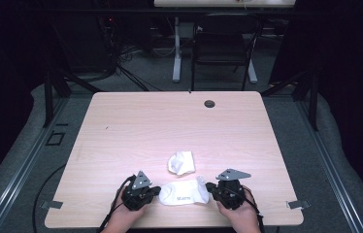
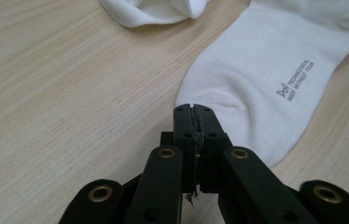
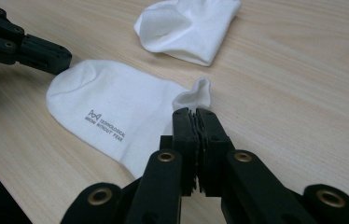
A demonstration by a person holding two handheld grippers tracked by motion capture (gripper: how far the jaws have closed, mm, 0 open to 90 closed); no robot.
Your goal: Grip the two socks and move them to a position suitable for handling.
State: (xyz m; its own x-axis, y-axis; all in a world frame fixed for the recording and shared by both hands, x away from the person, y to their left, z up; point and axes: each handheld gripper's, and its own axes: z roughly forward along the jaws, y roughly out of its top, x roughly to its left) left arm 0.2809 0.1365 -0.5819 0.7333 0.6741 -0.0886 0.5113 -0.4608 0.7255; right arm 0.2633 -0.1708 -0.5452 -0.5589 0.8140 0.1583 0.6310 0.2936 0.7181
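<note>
White flat sock [image 1: 183, 192] stretched between left claw [image 1: 156, 191] and right claw [image 1: 210, 187]

Socks: flat sock [image 3: 112, 107] and bunched sock [image 3: 189, 28] white knit cloth, matt. Table [image 1: 170, 121] pale wood-grain, smooth. Gripper [image 2: 194, 112] jaws black matt plastic, brass-look rivets.

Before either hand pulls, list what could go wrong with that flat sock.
1. Both grippers, left gripper and right gripper, seem shut on opposite ends of the flat sock; pulling apart may overstretch it or slip a thin pinch.
2. The crumpled sock lies just beyond; a forward sweep could drag it along.
</note>
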